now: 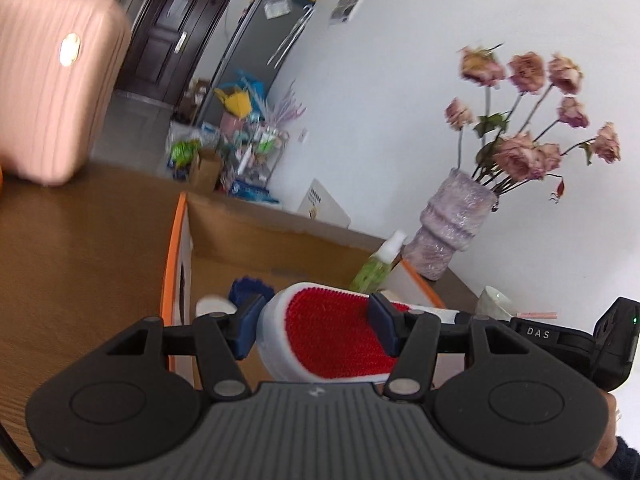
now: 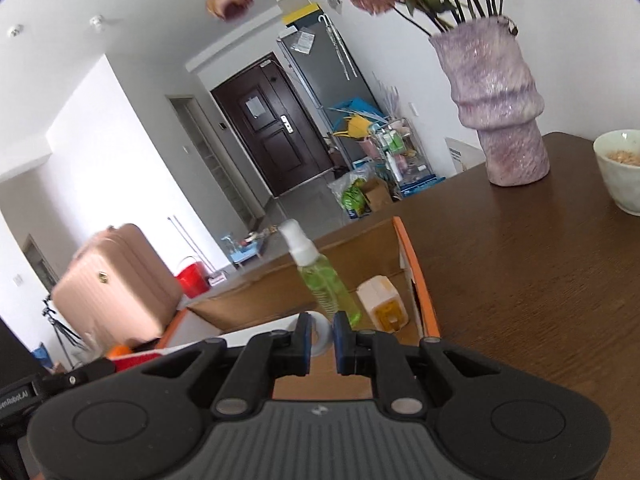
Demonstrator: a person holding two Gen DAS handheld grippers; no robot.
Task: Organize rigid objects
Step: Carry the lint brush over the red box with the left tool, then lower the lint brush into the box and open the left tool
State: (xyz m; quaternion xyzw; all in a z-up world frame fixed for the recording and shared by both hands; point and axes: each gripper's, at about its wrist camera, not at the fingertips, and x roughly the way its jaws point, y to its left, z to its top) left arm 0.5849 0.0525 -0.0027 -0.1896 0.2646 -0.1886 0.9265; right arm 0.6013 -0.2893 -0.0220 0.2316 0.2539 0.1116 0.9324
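Observation:
My left gripper (image 1: 316, 326) is shut on a white brush with a red bristle pad (image 1: 334, 332), held over the open cardboard box (image 1: 256, 236) with orange flaps. My right gripper (image 2: 321, 342) is shut on the base of a green spray bottle (image 2: 326, 280) with a white nozzle, which stands tilted up over the same box (image 2: 360, 240). The bottle also shows in the left wrist view (image 1: 376, 268). Inside the box lie a white and yellow container (image 2: 384, 304), a white roll (image 2: 320, 332) and a blue item (image 1: 250, 288).
The box sits on a brown wooden table (image 2: 520, 280). A purple vase of dried roses (image 2: 500, 108) and a white bowl (image 2: 620, 168) stand at the table's far right. A pink suitcase (image 2: 116, 284) stands to the left. The right gripper's body (image 1: 580, 344) shows beside the left one.

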